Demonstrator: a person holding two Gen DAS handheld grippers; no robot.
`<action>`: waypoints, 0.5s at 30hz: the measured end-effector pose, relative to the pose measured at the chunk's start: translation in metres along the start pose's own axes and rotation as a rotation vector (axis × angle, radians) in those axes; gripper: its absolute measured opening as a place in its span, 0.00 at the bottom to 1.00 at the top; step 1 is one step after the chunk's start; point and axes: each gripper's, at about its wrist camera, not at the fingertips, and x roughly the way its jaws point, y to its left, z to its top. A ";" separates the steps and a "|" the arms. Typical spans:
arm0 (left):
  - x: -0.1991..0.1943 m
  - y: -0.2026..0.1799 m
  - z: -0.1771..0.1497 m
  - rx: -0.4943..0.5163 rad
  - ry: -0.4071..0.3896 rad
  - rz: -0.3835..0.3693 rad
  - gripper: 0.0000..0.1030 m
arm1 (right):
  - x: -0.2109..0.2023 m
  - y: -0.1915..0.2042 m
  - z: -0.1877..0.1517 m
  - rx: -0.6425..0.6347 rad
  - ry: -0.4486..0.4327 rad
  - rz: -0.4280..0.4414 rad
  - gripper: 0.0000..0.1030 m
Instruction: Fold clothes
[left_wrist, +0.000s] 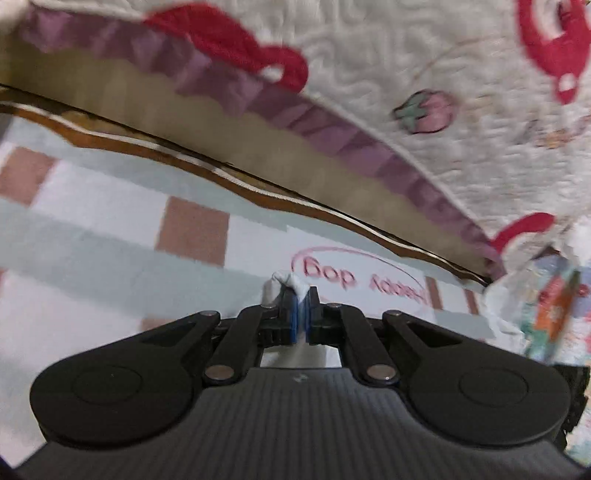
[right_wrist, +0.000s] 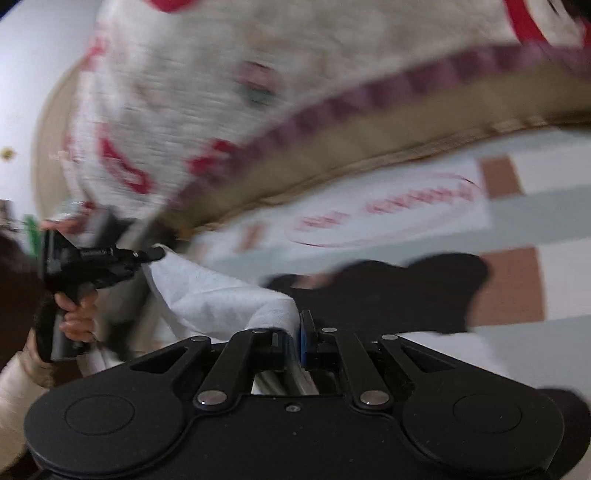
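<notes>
The left gripper (left_wrist: 300, 295) was closed to a narrow gap on a small bunch of white cloth (left_wrist: 290, 281), which protruded past its blue-padded fingertips. The right gripper (right_wrist: 298, 325) was likewise clamped on the same white cloth (right_wrist: 210, 299); in the right wrist view the fabric stretched from those fingers across to the left gripper (right_wrist: 157, 254), held in the person's hand (right_wrist: 75, 314). Below both grippers lay a checked mat (left_wrist: 110, 236) with pale green bands and brown squares. Its pink oval label (left_wrist: 354, 280) carried pink writing, legible in part as "Bop"; the remainder was blurred. Along the mat's far edge ran a wavy wooden bed frame (left_wrist: 258, 192), topped by a white quilt (left_wrist: 406, 55) with a purple ruffle (left_wrist: 332, 136), red motifs and a strawberry print (left_wrist: 424, 110). A dark shadow (right_wrist: 406, 291) fell on the mat
</notes>
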 end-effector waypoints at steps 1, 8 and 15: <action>0.016 0.001 0.005 -0.008 -0.001 0.010 0.03 | 0.007 -0.015 0.001 0.028 0.000 -0.001 0.07; 0.053 -0.016 0.025 0.053 -0.003 0.011 0.03 | 0.020 -0.052 0.013 0.065 -0.024 0.004 0.07; 0.071 -0.016 0.054 0.091 -0.043 0.073 0.03 | 0.043 -0.056 0.082 -0.025 -0.010 -0.067 0.06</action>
